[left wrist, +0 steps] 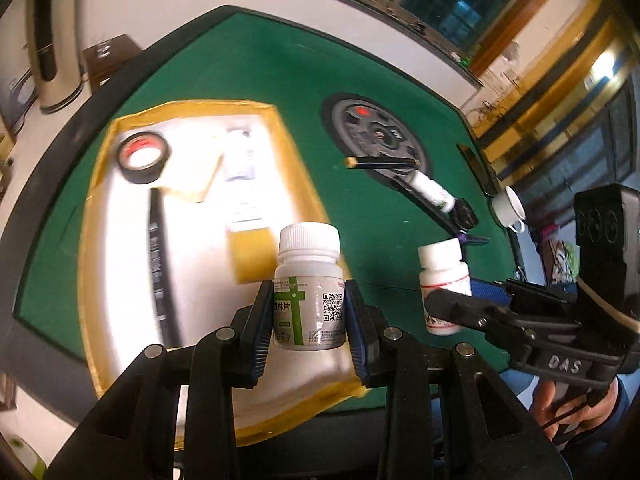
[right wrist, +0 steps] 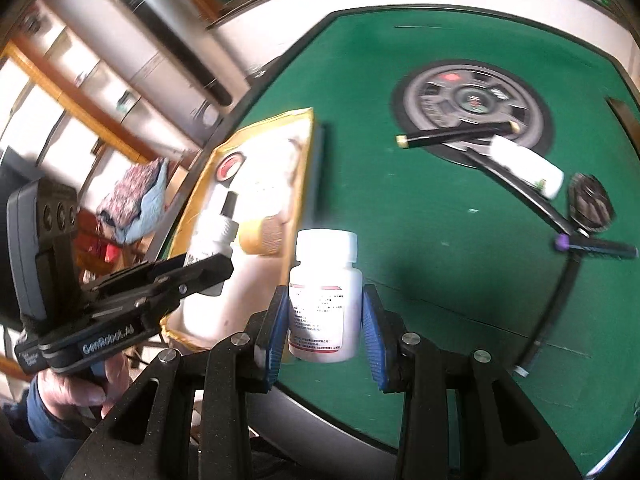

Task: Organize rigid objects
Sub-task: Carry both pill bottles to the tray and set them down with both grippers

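1. Yellow-rimmed white tray (left wrist: 102, 216) on the green tabletop (left wrist: 288, 80) holds a black tape roll (left wrist: 143, 156).
2. Left gripper (left wrist: 308, 312) clamps a green-labelled white pill bottle (left wrist: 309, 292) above the tray's edge.
3. Right gripper (right wrist: 325, 320) clamps a red-striped white pill bottle (right wrist: 326, 296) over the felt; pens (right wrist: 456, 136) lie beyond.

Each wrist view looks steeply down along its own fingers, close above the green table (left wrist: 380, 80). Both share the yellow-rimmed tray (left wrist: 96, 208), at 10 o'clock in each, and the round hub (right wrist: 472, 100) at 1 o'clock.
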A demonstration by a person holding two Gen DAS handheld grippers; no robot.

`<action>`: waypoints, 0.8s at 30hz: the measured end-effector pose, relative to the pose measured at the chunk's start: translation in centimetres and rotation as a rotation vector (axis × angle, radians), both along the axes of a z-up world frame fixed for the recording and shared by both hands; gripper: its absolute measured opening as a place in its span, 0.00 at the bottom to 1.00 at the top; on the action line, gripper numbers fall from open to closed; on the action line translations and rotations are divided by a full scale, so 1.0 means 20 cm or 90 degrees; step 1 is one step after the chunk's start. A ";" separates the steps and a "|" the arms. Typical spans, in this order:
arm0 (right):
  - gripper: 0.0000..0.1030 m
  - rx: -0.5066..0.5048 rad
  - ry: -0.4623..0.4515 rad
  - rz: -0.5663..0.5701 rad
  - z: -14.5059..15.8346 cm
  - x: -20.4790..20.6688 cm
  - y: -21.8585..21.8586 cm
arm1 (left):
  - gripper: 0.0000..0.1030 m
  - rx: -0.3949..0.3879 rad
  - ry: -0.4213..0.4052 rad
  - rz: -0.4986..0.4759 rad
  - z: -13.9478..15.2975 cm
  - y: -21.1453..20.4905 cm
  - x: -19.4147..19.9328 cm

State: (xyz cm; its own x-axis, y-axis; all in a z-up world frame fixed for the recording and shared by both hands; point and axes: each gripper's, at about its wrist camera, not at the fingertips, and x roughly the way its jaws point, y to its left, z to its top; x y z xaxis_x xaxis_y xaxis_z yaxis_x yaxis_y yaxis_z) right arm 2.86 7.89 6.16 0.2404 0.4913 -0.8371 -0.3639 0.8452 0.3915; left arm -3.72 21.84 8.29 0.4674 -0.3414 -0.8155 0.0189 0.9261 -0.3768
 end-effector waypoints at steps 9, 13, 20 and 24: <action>0.31 -0.018 0.000 0.086 -0.05 -0.05 0.30 | 0.30 0.009 0.044 0.027 -0.12 0.18 -0.02; 0.31 -0.033 0.024 0.109 -0.12 -0.04 0.41 | 0.30 0.014 0.059 0.029 -0.16 0.23 0.00; 0.31 -0.044 0.078 0.096 -0.24 0.00 0.48 | 0.30 0.020 0.078 0.004 -0.22 0.26 0.09; 0.31 -0.040 0.086 0.082 -0.26 0.02 0.48 | 0.30 0.022 0.089 -0.009 -0.26 0.27 0.15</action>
